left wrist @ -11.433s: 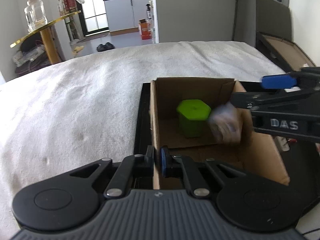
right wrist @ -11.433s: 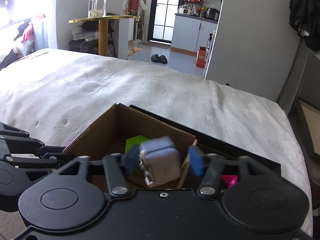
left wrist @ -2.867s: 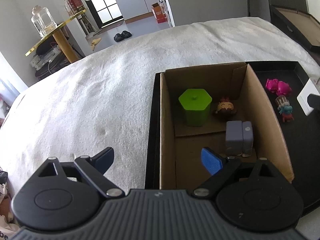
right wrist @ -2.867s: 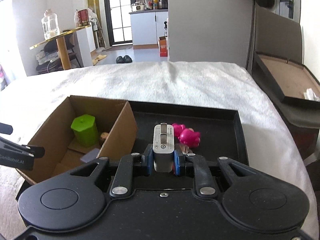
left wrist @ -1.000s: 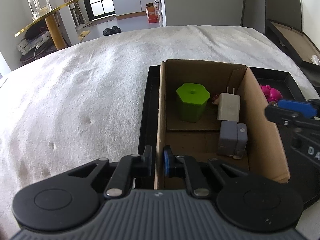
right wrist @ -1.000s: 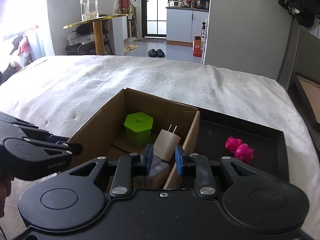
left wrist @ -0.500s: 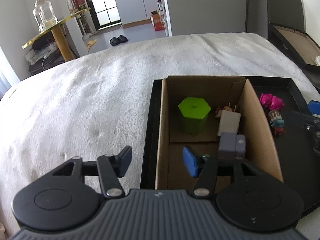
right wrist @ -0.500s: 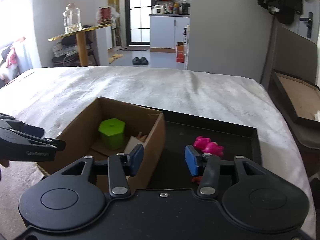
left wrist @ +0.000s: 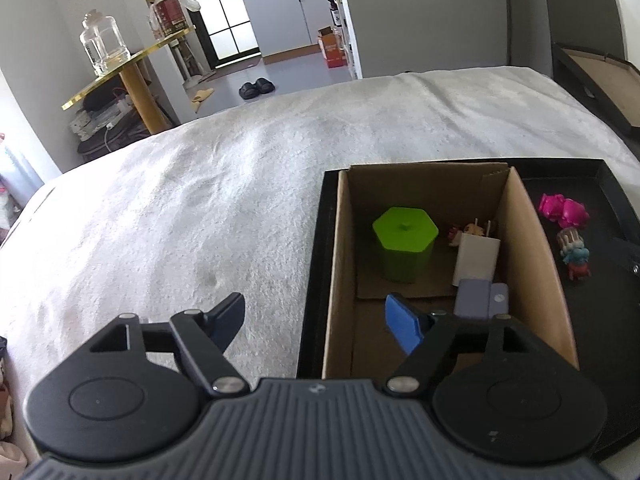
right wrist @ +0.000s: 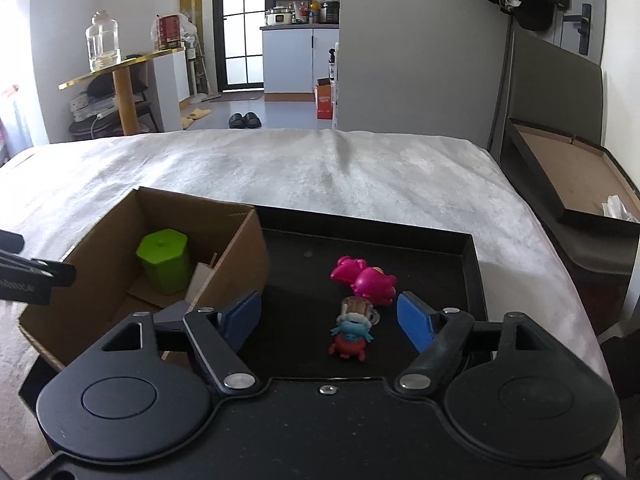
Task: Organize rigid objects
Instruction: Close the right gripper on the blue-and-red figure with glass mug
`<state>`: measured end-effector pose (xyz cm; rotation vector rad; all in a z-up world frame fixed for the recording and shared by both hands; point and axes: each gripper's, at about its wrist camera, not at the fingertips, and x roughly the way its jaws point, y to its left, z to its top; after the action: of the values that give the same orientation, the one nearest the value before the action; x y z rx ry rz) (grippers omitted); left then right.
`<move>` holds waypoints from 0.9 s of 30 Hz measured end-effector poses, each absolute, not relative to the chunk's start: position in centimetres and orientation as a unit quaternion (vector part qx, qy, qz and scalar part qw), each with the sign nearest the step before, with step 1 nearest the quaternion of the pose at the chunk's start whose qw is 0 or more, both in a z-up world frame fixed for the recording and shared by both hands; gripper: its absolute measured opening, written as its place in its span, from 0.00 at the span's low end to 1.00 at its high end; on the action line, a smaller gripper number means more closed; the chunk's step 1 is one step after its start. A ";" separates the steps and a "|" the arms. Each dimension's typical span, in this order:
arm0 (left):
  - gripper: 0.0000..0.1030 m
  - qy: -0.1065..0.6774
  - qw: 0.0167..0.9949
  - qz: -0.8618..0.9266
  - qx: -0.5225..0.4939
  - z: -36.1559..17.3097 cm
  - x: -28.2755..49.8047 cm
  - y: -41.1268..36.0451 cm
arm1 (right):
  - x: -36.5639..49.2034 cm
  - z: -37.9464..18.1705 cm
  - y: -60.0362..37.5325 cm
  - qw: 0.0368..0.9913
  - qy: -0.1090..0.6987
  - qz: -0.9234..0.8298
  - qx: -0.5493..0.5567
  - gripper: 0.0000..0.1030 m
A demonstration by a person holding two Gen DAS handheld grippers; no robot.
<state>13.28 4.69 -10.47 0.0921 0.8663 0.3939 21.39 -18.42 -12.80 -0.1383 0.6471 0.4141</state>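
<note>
A cardboard box stands in the left part of a black tray. In the box are a green hexagonal container, a white charger, a grey charger and a small figure. On the tray lie a pink toy and a small blue and red figure. My left gripper is open and empty, straddling the box's left wall. My right gripper is open and empty, just in front of the small figure.
The tray rests on a white blanket over a bed. A dark open box stands to the right of the bed. A gold side table with a glass jar stands at the back left.
My left gripper has let go of the box wall and opened wide. My right gripper has released the white charger in the box, opened, and moved right over the tray toward the figures.
</note>
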 end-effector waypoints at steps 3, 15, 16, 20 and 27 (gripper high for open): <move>0.75 0.419 0.885 0.195 0.047 -10.6 13.5 4.8 | 21.8 -13.3 -18.8 0.924 0.318 0.198 -0.069 0.73; 0.75 0.424 0.879 0.207 0.063 -11.0 14.4 4.2 | 23.5 -16.0 -19.5 0.916 0.343 0.205 -0.048 0.73; 0.75 0.424 0.879 0.207 0.065 -11.0 14.5 4.2 | 23.7 -16.3 -19.4 0.914 0.346 0.207 -0.047 0.73; 0.75 0.428 0.876 0.212 0.071 -11.2 14.6 4.2 | 24.7 -17.6 -19.2 0.910 0.360 0.204 -0.042 0.70; 0.75 0.441 0.864 0.231 0.075 -12.1 15.1 4.5 | 26.2 -19.7 -19.0 0.903 0.386 0.185 -0.044 0.68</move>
<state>15.10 4.45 -12.06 0.1579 0.9243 0.4835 26.23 -19.01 -19.74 -0.0917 0.7987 0.3828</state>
